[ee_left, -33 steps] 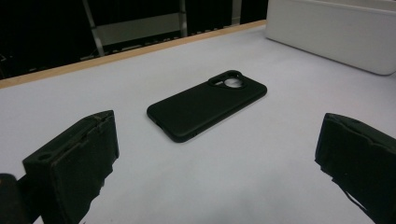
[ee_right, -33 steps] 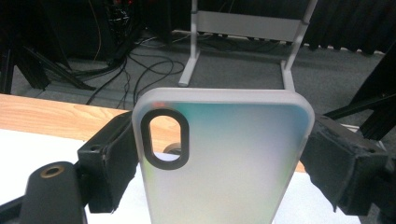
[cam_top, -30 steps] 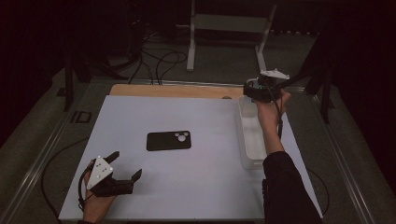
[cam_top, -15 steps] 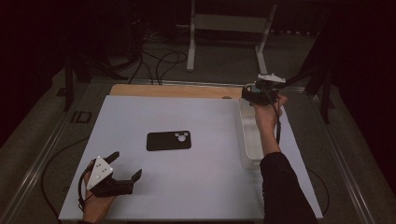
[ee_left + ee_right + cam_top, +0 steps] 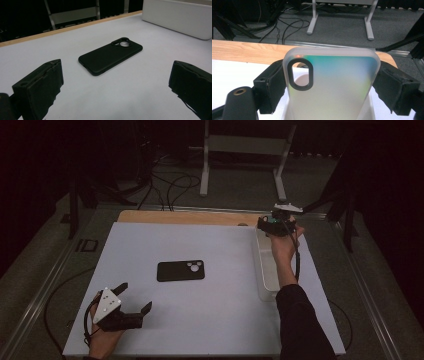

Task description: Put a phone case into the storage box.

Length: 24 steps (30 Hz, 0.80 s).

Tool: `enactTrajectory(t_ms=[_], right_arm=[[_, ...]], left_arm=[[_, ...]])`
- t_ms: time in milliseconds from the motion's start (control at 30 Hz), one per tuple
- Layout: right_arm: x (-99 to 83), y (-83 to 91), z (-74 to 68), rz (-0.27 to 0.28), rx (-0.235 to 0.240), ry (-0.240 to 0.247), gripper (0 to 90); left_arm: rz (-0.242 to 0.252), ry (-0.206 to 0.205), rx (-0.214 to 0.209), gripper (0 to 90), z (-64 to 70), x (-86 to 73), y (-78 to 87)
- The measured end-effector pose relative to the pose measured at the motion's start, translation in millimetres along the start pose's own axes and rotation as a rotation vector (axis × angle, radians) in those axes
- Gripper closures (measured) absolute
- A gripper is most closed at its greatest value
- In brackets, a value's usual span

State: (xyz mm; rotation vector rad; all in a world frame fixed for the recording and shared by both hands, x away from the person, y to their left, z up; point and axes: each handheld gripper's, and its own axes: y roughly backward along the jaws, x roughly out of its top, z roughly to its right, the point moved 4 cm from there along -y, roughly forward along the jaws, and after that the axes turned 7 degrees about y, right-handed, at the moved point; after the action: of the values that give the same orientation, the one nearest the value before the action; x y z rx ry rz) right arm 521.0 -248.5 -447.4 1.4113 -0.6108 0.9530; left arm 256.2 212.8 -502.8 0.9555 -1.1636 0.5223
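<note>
Frosted iridescent phone case (image 5: 332, 87), upright

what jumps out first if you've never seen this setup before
In the right gripper view, the translucent phone case with its iridescent sheen stands upright, clamped between the right tool jaws above the white bin at the table's right edge. Next comes the black phone case lying flat mid-table, with the left tool open at the near left, pointed toward it.

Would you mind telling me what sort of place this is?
Probably a lab or recording studio: a white table in a dark room, loose cables on the carpeted floor, and a metal stand behind it.
</note>
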Motion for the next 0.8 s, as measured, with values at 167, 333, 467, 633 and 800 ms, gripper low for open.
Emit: enactTrajectory(t_ms=[167, 333, 467, 633, 800], right_arm=[[-4.5, -5.4, -1.0, -0.015, -0.004, 0.003, 16.5], [-8.7, -9.7, -2.3, -0.032, -0.011, 0.004, 16.5], [-11.3, -13.3, -2.5, -0.036, -0.017, 0.003, 16.5], [-11.0, -15.2, -2.7, -0.034, -0.03, -0.001, 16.4], [-10.7, -16.9, -2.2, -0.032, -0.036, -0.007, 16.1]], left_arm=[[0.0, 0.0, 0.0, 0.0, -0.1, -0.1, 0.1], [-0.003, -0.002, 0.0, 0.0, 0.0, -0.3, 0.0], [-0.003, -0.002, 0.0, 0.0, 0.1, -0.4, -0.1], [-0.003, -0.001, -0.001, 0.0, 0.0, -0.5, -0.1], [-0.004, -0.002, -0.002, 0.0, 0.3, -0.7, -0.3]])
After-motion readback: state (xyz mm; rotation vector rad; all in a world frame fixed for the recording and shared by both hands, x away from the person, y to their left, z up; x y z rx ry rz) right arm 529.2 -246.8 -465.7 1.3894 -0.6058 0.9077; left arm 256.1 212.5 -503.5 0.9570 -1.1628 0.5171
